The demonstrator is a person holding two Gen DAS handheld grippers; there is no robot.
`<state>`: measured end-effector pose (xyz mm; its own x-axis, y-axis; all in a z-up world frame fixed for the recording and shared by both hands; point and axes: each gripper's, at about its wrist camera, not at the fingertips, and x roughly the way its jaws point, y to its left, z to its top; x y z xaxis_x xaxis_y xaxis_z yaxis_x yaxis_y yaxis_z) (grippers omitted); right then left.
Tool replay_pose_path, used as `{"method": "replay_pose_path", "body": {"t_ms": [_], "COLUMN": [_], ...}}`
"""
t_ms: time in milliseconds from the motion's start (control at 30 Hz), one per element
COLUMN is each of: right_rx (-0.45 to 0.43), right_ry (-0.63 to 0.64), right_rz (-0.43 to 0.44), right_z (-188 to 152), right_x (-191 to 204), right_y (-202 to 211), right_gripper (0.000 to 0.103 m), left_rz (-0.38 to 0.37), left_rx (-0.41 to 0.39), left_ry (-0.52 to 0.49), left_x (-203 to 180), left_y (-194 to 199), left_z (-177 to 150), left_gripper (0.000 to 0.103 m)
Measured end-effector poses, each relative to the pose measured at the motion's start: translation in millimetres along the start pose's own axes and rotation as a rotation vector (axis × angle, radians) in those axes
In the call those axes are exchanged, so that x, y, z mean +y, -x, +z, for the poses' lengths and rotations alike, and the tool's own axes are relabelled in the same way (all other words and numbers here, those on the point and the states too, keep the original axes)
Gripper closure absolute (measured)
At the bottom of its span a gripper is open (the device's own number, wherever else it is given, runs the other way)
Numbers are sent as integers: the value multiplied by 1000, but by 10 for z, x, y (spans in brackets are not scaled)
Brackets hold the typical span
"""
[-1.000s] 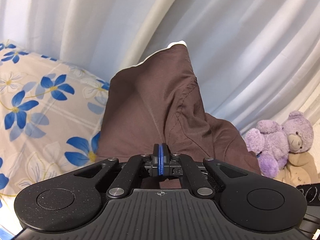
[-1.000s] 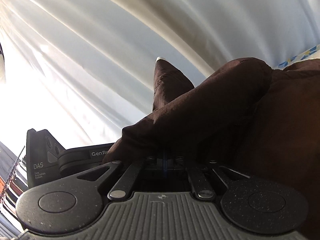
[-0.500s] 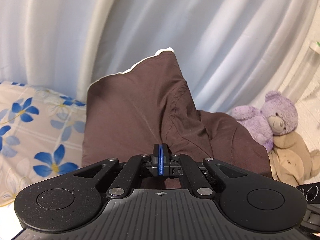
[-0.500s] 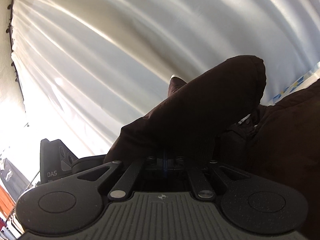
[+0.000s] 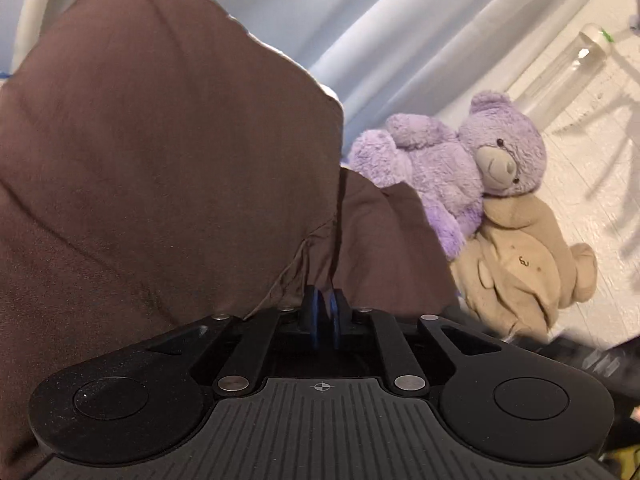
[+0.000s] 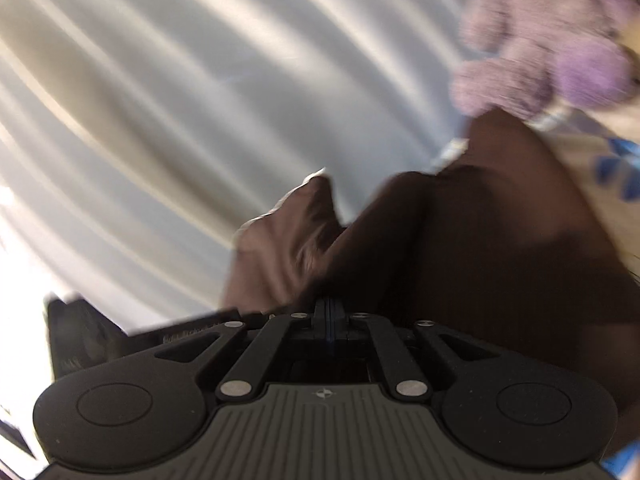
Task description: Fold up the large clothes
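Brown fabric, a large garment (image 5: 160,168), fills most of the left wrist view & rises in a big bulge w/ a thin white edge along its top. Left gripper (image 5: 325,312) has its blue-padded fingers (image 5: 313,314) nearly together, w/ a fold of the brown cloth pinched between them right at the tips. Behind the cloth, pale blue-white curtain (image 5: 400,20). To the right of the garment, a purple teddy bear (image 5: 472,168) leans on a beige plush toy (image 5: 520,268), both just beside the cloth's right edge. Right wrist view is motion-blurred: right gripper (image 6: 329,312) has jaws closed tight, dark brown cloth (image 6: 460,240) bunched over & around the tips, so it looks clamped on the garment. One pointed corner of the cloth sticks up left of center. Curtain folds (image 6: 180,100) fill the bkgd, purple bear (image 6: 552,48) blurred at top right, a bit of blue-flower bedsheet (image 6: 616,172) at right edge.
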<state>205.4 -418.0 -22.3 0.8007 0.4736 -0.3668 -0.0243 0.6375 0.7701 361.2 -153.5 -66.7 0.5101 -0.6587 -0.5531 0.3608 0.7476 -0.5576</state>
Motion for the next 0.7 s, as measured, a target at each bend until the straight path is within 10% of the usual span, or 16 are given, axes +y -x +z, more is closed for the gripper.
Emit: {"method": "replay_pose_path", "body": {"t_ms": [33,67,133,700], "right_rx": [-2,-5,-6,261], "right_ry": [-55,-98,-119,-59], "right_rz": [11,42,86,106], "right_z": [9,-59,42,394], "right_x": [-126,-229,-287,-317], "right_y": [55,46,79,-1235], "right_gripper": [84,43,22,55], "left_rz": [-15,-40,-118,-277], "left_rx": [-25,-29,-38,-67], "left_ry": [-38,-40,8,-60], "left_x": [-31,-35,16,-57], "left_y": [44,82,149,242], "left_z": [-45,-53,-26,-24], "left_gripper": [90,87,72,39]}}
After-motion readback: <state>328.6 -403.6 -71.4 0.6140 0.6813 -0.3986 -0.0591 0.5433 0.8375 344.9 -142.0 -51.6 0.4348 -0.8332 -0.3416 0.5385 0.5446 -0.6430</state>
